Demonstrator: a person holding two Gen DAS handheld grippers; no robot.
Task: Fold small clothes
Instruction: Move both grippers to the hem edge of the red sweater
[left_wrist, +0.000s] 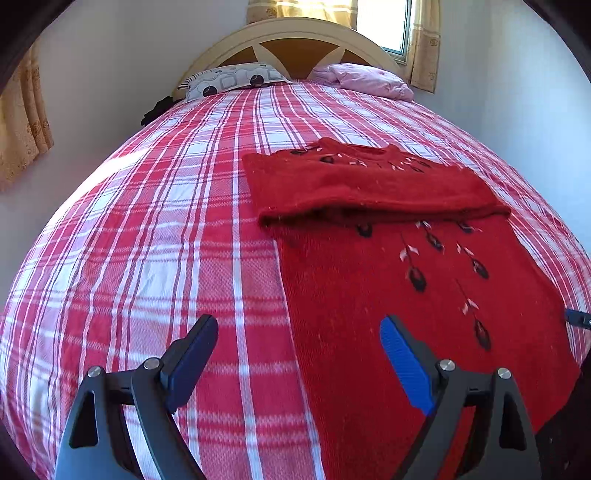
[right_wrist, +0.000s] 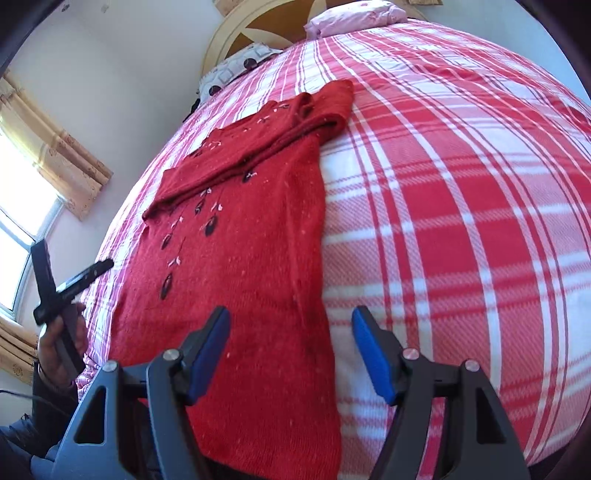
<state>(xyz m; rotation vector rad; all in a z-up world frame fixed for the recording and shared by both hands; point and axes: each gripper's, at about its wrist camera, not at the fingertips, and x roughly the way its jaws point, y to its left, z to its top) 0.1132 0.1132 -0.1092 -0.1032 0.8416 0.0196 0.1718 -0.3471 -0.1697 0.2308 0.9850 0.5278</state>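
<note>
Left wrist view has the left gripper (left_wrist: 299, 354) with its blue-padded jaws spread wide and nothing between them, hanging above the spot where the red sweater (left_wrist: 424, 295) meets the bare plaid bedspread (left_wrist: 147, 240); one pad sits over the checks, the other over the knit. Right wrist view shows the right gripper (right_wrist: 290, 350) with its jaws parted too, though less widely, and also gripping nothing, poised over the sweater's right edge near the hem so that one pad is above the red knit and the other above the bedspread. The sweater lies flat on the bed, lengthwise toward the headboard (left_wrist: 295, 37), with both sleeves folded across the chest into a thick band and a dark leaf-like embroidery running down the front. At the left rim of the right wrist view a hand (right_wrist: 55, 350) holds the left gripper's black handle beside the bed's edge. Farther off, a patterned pillow (left_wrist: 236, 79) and a pink pillow (left_wrist: 369, 79) rest against the headboard, with curtains (left_wrist: 424, 44) framing a bright window (left_wrist: 384, 26) behind.
</note>
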